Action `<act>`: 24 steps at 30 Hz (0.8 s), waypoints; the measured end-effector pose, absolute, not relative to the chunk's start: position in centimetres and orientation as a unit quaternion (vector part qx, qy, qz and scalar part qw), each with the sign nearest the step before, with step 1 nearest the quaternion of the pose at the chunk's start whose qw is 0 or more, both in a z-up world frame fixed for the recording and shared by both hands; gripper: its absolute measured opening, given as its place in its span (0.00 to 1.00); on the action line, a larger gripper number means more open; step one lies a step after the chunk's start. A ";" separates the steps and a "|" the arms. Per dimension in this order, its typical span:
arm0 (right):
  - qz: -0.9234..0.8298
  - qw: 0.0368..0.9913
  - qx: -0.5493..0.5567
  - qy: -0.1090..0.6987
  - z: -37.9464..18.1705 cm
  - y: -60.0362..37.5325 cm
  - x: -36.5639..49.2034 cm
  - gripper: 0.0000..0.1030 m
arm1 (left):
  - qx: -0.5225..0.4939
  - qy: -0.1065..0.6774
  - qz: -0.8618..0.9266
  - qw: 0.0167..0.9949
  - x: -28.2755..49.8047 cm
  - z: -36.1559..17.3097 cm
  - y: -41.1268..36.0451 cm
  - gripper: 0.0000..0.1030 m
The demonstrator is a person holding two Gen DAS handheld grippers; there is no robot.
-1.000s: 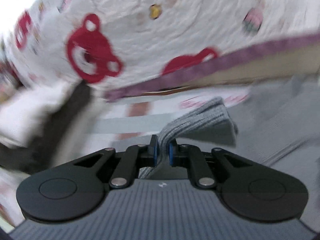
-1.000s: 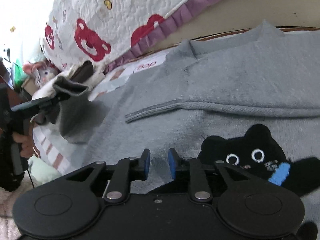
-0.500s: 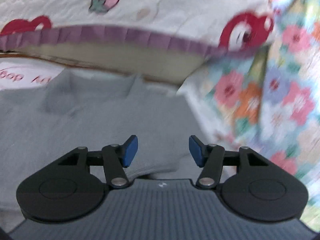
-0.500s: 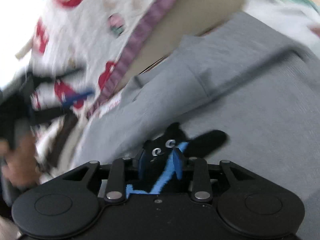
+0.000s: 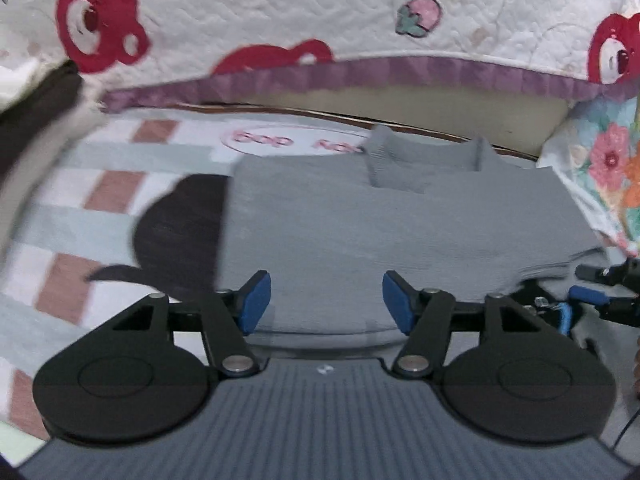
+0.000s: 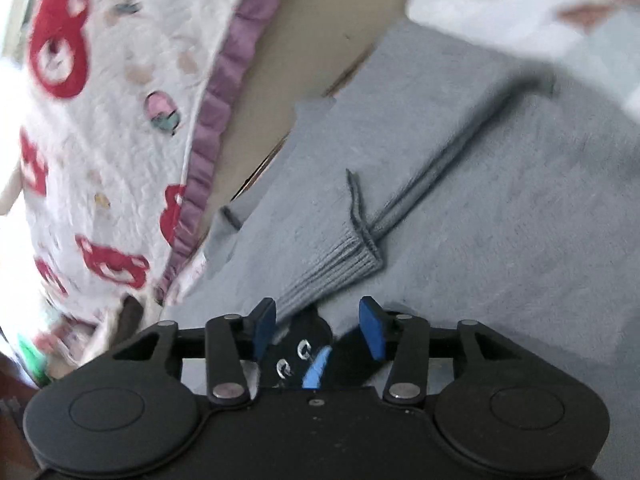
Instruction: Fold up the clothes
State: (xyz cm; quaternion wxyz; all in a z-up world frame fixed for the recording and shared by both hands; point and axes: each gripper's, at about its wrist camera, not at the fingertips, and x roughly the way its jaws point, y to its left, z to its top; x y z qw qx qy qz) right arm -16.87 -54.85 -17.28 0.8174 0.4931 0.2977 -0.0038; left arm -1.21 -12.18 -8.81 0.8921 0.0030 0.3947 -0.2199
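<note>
A grey knit sweater (image 5: 400, 220) lies flat on the bed with its collar (image 5: 424, 160) at the far side. A black patch (image 5: 180, 220) shows along its left edge. My left gripper (image 5: 326, 300) hovers over the near hem; its jaws are opening and nothing is between them. In the right wrist view a sleeve with a ribbed cuff (image 6: 332, 272) lies folded across the sweater (image 6: 500, 220). My right gripper (image 6: 318, 320) is just in front of that cuff, above the black cat patch (image 6: 304, 352). Its jaws are opening too, and the pads press on nothing.
A white quilt with red bears and a purple frill (image 5: 360, 68) hangs along the far side. Floral bedding (image 5: 608, 168) lies at the right. The striped sheet (image 5: 80, 208) spreads to the left, with a dark and white bundle (image 5: 36, 120) at the far left.
My left gripper let go of the grey cuff, opened wide and swung over the sweater's hem. My right gripper rolled and opened wider. The sleeve now lies across the sweater.
</note>
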 end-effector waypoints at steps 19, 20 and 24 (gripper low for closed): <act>-0.037 0.931 0.238 0.275 -12.9 -48.5 -14.2 0.13 | -0.079 0.417 -0.203 0.883 -0.7 -11.9 -10.1 0.47; -0.031 0.940 0.208 0.267 -11.7 -47.7 -14.2 0.12 | -0.076 0.414 -0.204 0.884 -0.7 -11.8 -10.1 0.47; -0.015 0.963 0.091 0.253 -7.3 -45.7 -12.3 0.11 | -0.086 0.394 -0.221 0.888 -0.5 -11.1 -10.1 0.47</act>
